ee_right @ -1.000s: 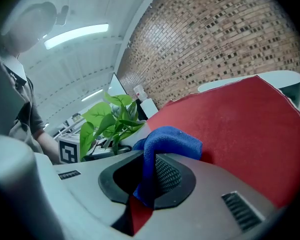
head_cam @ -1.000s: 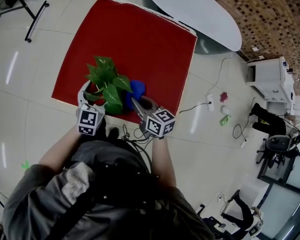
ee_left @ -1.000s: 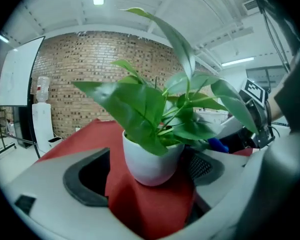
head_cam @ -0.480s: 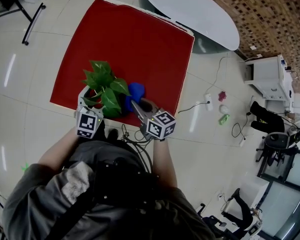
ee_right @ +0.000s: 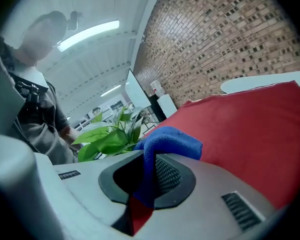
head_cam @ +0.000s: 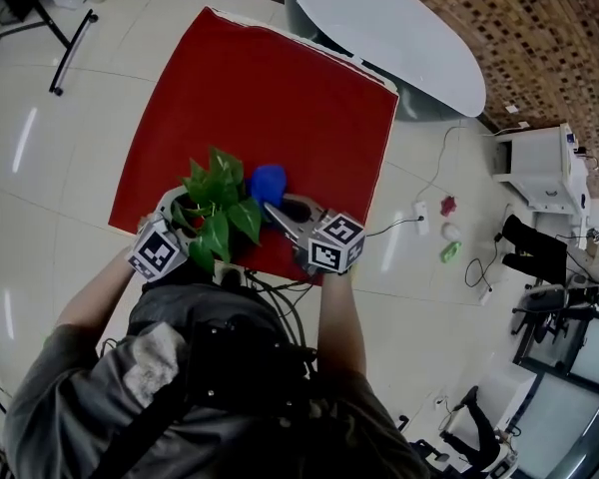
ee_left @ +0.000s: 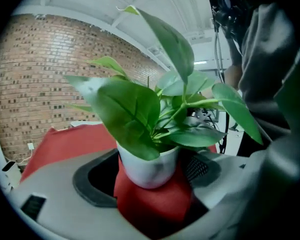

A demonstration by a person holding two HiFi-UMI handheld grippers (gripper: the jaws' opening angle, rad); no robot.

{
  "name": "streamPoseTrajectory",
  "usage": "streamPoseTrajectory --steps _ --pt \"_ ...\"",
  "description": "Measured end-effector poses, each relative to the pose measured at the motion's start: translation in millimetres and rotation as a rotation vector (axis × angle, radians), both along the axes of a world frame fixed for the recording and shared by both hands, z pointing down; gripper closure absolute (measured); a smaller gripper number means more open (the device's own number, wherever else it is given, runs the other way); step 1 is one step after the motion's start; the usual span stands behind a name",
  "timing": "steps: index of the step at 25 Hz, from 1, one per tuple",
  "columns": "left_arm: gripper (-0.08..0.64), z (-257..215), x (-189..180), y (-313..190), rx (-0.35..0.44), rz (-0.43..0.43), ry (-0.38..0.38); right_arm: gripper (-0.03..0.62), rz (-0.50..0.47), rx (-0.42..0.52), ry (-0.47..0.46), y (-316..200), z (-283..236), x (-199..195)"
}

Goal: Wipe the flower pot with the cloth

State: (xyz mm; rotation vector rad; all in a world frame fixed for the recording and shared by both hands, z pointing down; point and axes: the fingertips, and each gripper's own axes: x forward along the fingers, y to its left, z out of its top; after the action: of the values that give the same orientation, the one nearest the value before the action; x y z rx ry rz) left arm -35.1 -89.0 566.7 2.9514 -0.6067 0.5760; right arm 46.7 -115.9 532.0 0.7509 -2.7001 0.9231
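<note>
Found white pot (ee_left: pixel 148 168) w/ leafy plant (ee_left: pixel 132 106) btwn jaws of L tool (head_cam: pixel 190 230), near front edge of red surface (head_cam: pixel 270 88). Noted L jaws had just been closing in; read as clenched on pot, one pad each side. Saw red showing under pot; couldn't tell if base touched it. Found R tool (ee_right: pixel 147 176) clamped on blue cloth (ee_right: pixel 170 141): one fold pinched btwn pads, rest bunched over jaw tips. Placed cloth just right of plant in head view, close to leaves; couldn't tell contact w/ pot. Noted both tools side by side, approx. abreast, pointing away from person. Saw white oval surface (head_cam: pixel 399 28) past far edge of red one.
</note>
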Motion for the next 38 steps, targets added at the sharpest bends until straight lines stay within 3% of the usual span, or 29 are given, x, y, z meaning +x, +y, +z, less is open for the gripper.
streamPoseTrajectory --steps 6,13,17,22,28,38 --pt "0.135 7 1 -6 -0.011 0.157 -0.012 0.535 -0.067 -0.023 -0.014 -25 16 -23" --pt "0.135 9 0 -9 -0.025 0.213 0.012 0.535 -0.078 -0.052 -0.03 -48 29 -38" --pt "0.133 8 0 -10 -0.019 0.228 0.012 0.535 -0.084 -0.062 0.005 -56 41 -45" --pt "0.132 7 0 -11 -0.034 0.216 0.004 0.535 -0.1 -0.005 0.135 -57 54 -46" --pt "0.129 19 -3 -11 -0.053 0.142 -0.003 0.535 -0.083 0.088 0.296 -52 70 -41" --pt "0.126 21 -16 -6 -0.027 0.02 -0.049 0.535 0.201 0.093 0.209 -43 44 4"
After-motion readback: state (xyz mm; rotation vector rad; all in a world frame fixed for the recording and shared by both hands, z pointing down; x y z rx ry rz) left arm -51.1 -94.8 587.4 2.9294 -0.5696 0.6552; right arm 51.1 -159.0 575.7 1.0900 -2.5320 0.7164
